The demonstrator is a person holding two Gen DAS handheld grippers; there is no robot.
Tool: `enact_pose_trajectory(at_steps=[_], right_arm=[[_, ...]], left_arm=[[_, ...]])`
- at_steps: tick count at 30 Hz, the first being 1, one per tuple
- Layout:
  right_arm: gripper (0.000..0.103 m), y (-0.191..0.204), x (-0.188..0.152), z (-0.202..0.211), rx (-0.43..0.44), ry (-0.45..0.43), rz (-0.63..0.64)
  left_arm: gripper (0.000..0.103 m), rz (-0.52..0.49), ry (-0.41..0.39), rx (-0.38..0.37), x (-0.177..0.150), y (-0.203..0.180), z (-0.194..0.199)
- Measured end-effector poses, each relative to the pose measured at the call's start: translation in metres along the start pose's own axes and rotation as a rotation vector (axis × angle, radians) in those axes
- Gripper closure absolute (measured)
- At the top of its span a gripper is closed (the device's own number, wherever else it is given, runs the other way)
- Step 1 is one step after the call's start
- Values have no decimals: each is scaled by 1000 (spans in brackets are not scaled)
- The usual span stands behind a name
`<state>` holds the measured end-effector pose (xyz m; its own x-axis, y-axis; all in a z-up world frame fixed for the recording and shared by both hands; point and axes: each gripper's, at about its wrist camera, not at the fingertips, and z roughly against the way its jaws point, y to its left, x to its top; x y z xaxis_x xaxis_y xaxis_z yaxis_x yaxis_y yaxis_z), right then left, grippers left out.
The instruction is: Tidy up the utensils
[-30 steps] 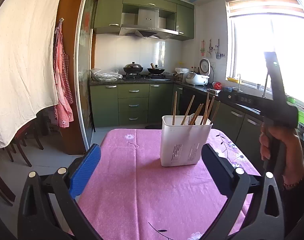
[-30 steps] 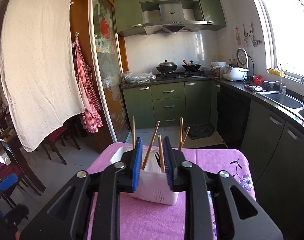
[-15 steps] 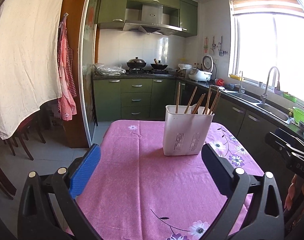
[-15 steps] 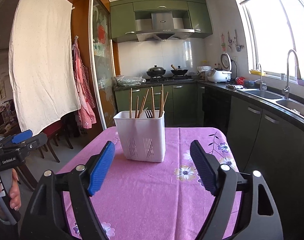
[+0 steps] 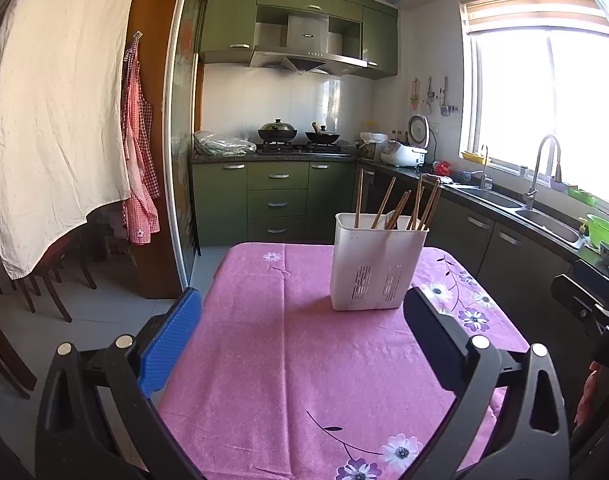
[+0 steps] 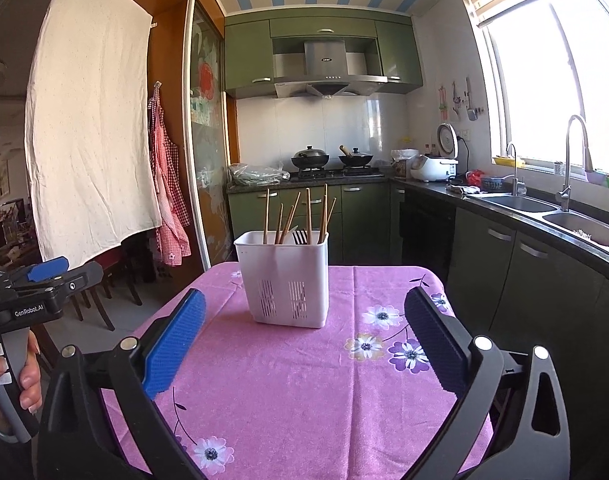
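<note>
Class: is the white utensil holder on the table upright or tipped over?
Upright. The white utensil holder sits flat on the pink tablecloth, chopsticks pointing upward.

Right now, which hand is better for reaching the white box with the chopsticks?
Probably the right gripper: the white box sits nearly centred between its open fingers. For the left gripper, also open, the box sits off toward its right finger.

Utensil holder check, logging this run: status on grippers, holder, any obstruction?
Left gripper open, empty. Right gripper open, empty. White utensil holder upright on pink tablecloth, chopsticks inside. Nothing between grippers and holder.
</note>
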<state>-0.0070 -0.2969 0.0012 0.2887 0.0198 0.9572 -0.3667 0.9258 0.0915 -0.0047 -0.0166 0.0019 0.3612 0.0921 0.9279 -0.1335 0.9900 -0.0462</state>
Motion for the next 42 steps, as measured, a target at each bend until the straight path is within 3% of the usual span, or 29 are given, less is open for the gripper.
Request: enact_pose_trajectory(at_steps=[42], right_arm=[[5,-2,8,-20,40,37,-17]], left_arm=[[7,-2,5,-8,1,0,0]])
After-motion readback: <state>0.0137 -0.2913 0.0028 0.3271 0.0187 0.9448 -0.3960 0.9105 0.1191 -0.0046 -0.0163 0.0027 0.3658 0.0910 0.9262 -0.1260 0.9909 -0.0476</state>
